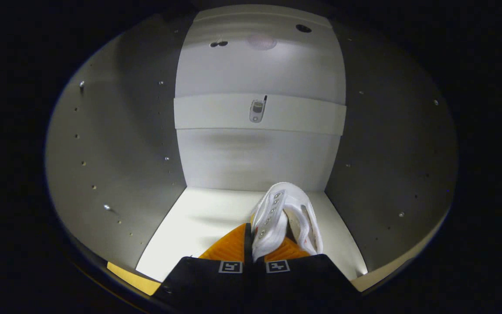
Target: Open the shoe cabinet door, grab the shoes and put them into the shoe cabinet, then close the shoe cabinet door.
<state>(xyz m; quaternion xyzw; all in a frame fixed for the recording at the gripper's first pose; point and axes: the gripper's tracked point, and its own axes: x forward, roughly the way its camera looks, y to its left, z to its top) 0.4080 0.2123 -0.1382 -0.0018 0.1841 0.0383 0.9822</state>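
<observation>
Gripper [253,257], lower centre of frame: fingers clamped on white shoe [283,218] inside open shoe cabinet [116,165]. Lower until sole rests flat on cabinet floor [198,222], lower centre; release only then, clear of side walls.

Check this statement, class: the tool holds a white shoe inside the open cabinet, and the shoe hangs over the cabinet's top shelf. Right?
One thing is wrong. The gripper view shows the tool shut on the white shoe over the cabinet's bottom panel, not its top shelf. The shelf is higher up.
</observation>
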